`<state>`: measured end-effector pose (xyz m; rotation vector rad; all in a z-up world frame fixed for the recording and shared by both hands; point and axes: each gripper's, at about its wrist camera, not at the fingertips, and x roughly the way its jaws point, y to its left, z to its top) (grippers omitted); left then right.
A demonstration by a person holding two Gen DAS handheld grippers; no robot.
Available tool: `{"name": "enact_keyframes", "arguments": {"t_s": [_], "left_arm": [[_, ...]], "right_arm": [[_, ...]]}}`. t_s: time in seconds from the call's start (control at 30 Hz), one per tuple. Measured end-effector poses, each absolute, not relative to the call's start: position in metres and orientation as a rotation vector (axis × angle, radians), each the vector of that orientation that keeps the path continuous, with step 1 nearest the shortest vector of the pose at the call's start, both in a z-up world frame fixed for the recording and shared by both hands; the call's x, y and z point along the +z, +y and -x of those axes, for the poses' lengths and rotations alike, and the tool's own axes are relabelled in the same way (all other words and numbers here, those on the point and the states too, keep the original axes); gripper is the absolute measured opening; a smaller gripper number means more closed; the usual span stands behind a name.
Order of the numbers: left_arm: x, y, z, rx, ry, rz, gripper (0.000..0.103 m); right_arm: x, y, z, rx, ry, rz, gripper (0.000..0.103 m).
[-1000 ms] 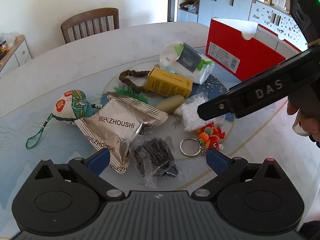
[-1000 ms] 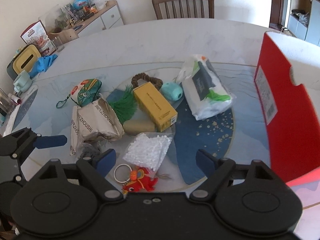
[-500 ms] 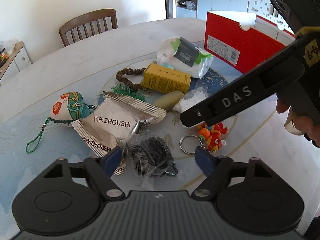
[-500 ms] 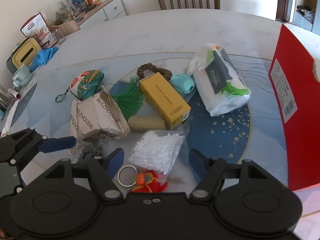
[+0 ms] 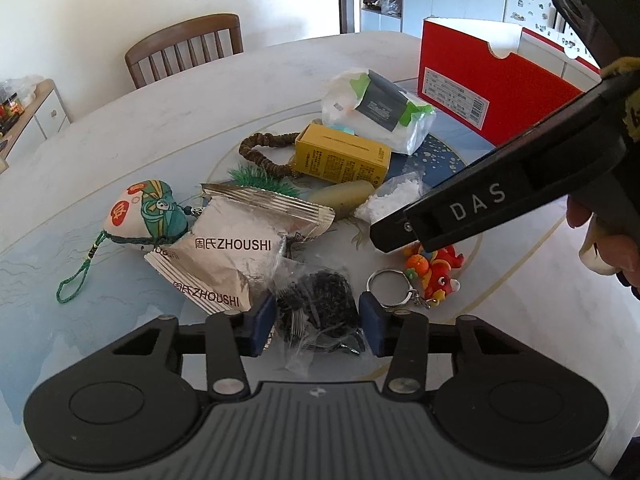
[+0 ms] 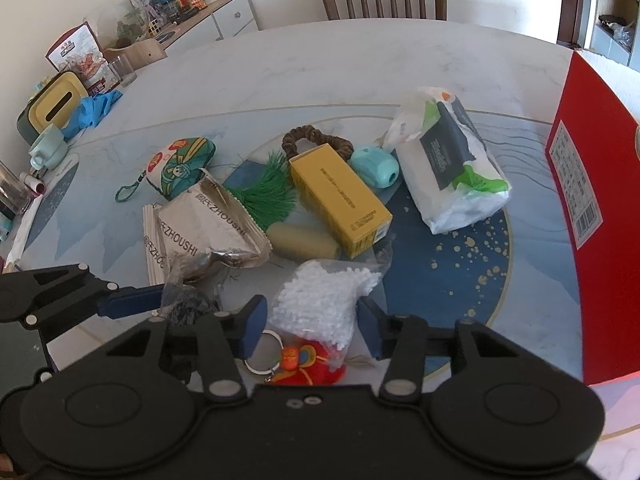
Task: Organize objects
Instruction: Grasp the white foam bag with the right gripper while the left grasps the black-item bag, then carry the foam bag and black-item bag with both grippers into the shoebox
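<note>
Glossy marble table [image 5: 224,96], crinkled foil packet [image 5: 236,248]

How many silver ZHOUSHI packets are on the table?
2, stacked. The top packet lies beside the green pouch; the second packet lies under it, only its edge showing. More may be hidden under the pile.

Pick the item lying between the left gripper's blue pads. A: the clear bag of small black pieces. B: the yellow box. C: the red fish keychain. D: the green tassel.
A: in the left wrist view the bag of black pieces sits between the pads of the left gripper, whose jaws have just been closing around it.
</note>
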<state>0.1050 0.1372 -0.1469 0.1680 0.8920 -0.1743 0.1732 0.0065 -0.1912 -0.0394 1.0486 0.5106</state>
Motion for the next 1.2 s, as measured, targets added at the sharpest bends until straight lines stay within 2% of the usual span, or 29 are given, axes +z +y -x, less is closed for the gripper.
{"name": "enact_keyframes", "arguments": {"t_s": [0.13,0.2,0.23,0.37,0.8,1.2], "left_arm": [[-0.145,0.139,-0.106,-0.17,0.893,-0.152,0.037],[-0.143,0.139,-0.106,-0.169,0.892,-0.14,0.034],[-0.143,0.139,-0.106,-0.171,0.891,-0.135,0.034],[-0.14,0.137,-0.106,-0.174,0.889,-0.128,0.032],[-0.116,0.135,-0.104,-0.18,0.868,-0.055,0.031],[-0.075,0.114,-0.109,-0.239,0.833,-0.017,0.031]], "right_arm": [[-0.189,0.007,-0.171,0.517,1.037,0.042,0.038],[-0.188,0.006,-0.169,0.52,1.03,0.044,0.032],[-0.187,0.005,-0.169,0.521,1.028,0.043,0.025],[-0.186,0.002,-0.168,0.527,1.025,0.031,0.021],[-0.164,-0.021,-0.158,0.537,0.96,-0.012,0.019],[-0.117,-0.067,-0.14,0.558,0.888,-0.042,0.019]]}}
